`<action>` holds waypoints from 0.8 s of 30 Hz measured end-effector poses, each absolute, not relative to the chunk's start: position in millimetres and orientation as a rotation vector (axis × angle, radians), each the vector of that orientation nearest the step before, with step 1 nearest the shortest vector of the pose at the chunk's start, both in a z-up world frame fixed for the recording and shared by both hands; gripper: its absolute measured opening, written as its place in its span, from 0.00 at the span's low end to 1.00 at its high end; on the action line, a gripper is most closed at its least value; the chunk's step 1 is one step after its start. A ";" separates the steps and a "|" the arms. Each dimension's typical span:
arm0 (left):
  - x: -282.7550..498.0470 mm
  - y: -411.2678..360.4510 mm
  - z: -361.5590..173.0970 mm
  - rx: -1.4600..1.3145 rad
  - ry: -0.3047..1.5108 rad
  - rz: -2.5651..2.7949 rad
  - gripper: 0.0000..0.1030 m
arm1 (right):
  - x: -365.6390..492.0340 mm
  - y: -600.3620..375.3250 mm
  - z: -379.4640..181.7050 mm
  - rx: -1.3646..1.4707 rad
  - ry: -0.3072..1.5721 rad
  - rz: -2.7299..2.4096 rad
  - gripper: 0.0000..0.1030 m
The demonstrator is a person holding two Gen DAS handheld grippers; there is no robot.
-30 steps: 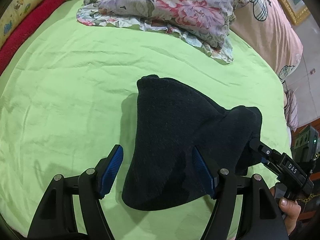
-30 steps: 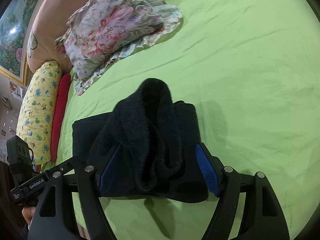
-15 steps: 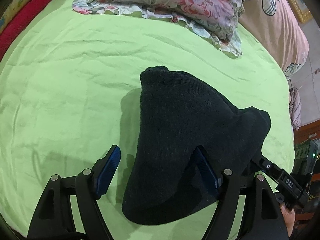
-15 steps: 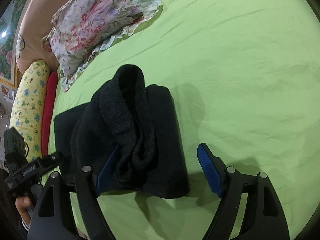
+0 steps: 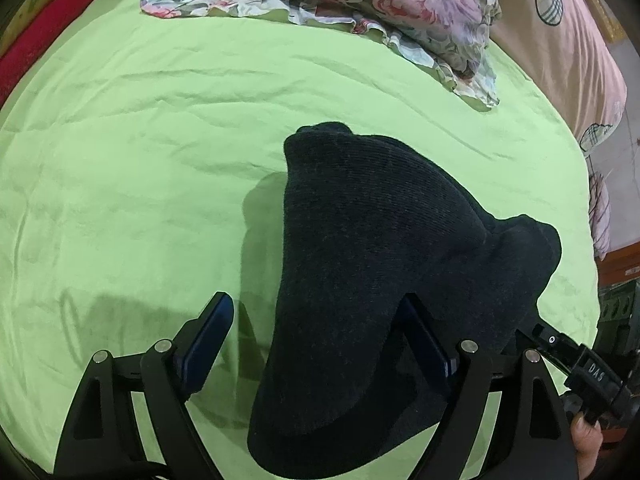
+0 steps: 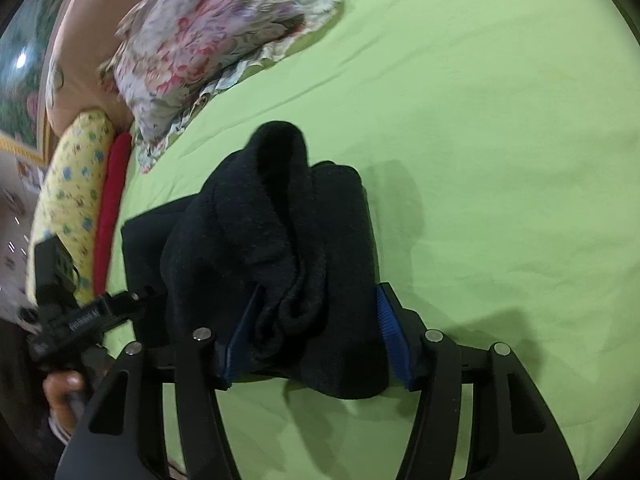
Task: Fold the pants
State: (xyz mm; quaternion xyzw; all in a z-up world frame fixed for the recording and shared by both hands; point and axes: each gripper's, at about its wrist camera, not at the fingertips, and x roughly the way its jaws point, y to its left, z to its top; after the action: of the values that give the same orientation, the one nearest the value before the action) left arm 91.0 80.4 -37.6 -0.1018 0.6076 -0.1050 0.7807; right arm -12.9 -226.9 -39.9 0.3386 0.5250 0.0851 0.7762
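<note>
The dark navy pants (image 5: 372, 264) lie folded in a thick bundle on the green bedsheet (image 5: 140, 152). My left gripper (image 5: 316, 336) is open, its blue pads wide apart; the near end of the bundle lies over the right pad (image 5: 424, 340). In the right wrist view the pants (image 6: 280, 248) bulge up in rolled folds between the fingers of my right gripper (image 6: 316, 328), which is open around the bundle's near end. The other gripper shows at the edge of each view.
A floral pillow (image 5: 360, 4) lies at the head of the bed, with a pink pillow (image 5: 560, 32) beside it. A red roll (image 6: 110, 208) and a yellow patterned bolster (image 6: 76, 184) line the bed's edge. Green sheet stretches to the right of the pants (image 6: 500, 160).
Both grippers have shifted slightly around the bundle. The right gripper moved away to the right half a second ago and has come back around the pants' end.
</note>
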 end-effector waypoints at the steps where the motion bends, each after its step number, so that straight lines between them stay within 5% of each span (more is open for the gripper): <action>1: 91.0 78.6 -37.6 -0.211 1.309 -0.225 0.83 | -13.0 -227.7 -41.9 0.750 1.137 0.188 0.57; 6: 90.7 72.0 -36.1 -0.184 1.289 -0.221 0.78 | -11.3 -224.5 -42.5 0.737 1.132 0.207 0.58; 9: 87.3 64.9 -31.3 -0.168 1.273 -0.259 0.56 | -10.9 -226.1 -43.9 0.745 1.130 0.216 0.58; 13: 84.3 50.5 -24.6 -0.093 1.245 -0.260 0.42 | -11.2 -224.7 -42.7 0.737 1.123 0.220 0.55; 24: 74.1 56.6 -4.5 -0.109 1.213 -0.277 0.26 | -18.5 -220.9 -25.3 0.729 1.084 0.233 0.46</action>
State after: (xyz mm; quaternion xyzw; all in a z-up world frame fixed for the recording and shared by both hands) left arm 74.1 56.6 -4.5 -0.0510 0.5678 -0.1295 0.8113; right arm -18.5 -220.9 -25.3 0.3382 0.5033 0.1080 0.7878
